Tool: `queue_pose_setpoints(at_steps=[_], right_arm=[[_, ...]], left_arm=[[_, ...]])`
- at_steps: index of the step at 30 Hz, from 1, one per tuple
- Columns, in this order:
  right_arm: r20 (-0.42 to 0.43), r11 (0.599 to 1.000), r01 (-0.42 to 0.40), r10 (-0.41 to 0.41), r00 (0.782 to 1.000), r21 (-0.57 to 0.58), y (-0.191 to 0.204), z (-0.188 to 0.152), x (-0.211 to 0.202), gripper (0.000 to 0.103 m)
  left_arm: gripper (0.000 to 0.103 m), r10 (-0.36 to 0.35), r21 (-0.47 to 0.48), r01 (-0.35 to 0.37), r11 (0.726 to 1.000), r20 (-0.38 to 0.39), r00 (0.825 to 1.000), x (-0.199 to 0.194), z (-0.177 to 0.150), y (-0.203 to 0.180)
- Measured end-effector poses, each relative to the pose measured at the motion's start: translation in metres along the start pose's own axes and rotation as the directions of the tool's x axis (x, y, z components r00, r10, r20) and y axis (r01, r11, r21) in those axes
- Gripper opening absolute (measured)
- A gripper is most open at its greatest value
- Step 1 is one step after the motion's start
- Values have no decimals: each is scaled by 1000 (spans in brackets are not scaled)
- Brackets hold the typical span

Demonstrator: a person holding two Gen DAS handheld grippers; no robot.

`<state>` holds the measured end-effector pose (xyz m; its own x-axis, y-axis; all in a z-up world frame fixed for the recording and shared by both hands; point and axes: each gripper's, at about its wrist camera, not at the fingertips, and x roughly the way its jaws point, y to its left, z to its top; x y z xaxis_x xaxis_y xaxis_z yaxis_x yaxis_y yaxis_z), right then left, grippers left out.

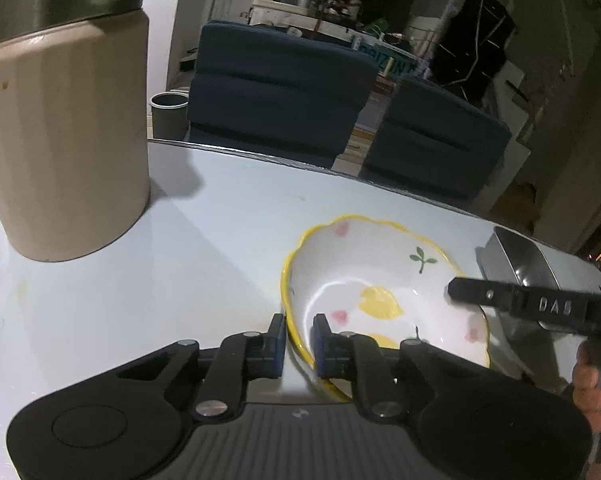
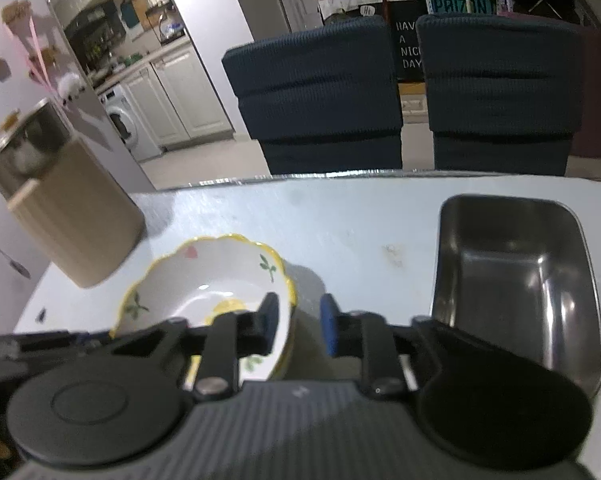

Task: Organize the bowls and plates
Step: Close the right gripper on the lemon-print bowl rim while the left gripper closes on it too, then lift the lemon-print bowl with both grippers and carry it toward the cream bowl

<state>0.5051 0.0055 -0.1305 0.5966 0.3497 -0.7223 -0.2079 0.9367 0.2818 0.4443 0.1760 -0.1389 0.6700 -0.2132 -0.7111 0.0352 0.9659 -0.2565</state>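
A white bowl with a scalloped yellow rim and painted flowers sits on the pale table. My left gripper is shut on the bowl's near left rim, one pad outside and one inside. In the right wrist view the same bowl lies left of centre. My right gripper straddles its right rim with narrow jaws. The inner finger is inside the bowl, and the outer blue pad stands slightly clear of the rim. One of the right gripper's fingers shows over the bowl's right side.
A steel rectangular tray lies just right of the bowl. A tall beige canister with a metal lid stands at the table's left. Two dark blue chairs stand behind the far table edge. A hand holds the right gripper.
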Motion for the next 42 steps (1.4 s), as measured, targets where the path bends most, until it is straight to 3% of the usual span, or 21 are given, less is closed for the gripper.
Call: queue_pose_setpoints(at_steps=[9, 16, 24, 34, 42], right_arm=[[-19, 998, -1, 0, 1000, -60, 9, 0, 15, 11], [-30, 995, 25, -28, 999, -94, 17, -11, 10, 11], [-41, 999, 17, -19, 999, -46, 12, -16, -3, 10], [11, 1000, 3, -3, 1000, 12, 0, -26, -67, 9], [62, 1000, -12, 11, 998, 16, 5, -42, -132, 8]], left_arm=[[15, -5, -57, 5, 998, -1, 1000, 1, 2, 3], [11, 40, -5, -40, 999, 7, 999, 0, 0, -8], [9, 33, -15, -34, 999, -17, 999, -9, -7, -18], [8, 15, 44, -17, 999, 33, 999, -70, -9, -63], [7, 1, 47, -5, 999, 85, 996, -129, -29, -88]])
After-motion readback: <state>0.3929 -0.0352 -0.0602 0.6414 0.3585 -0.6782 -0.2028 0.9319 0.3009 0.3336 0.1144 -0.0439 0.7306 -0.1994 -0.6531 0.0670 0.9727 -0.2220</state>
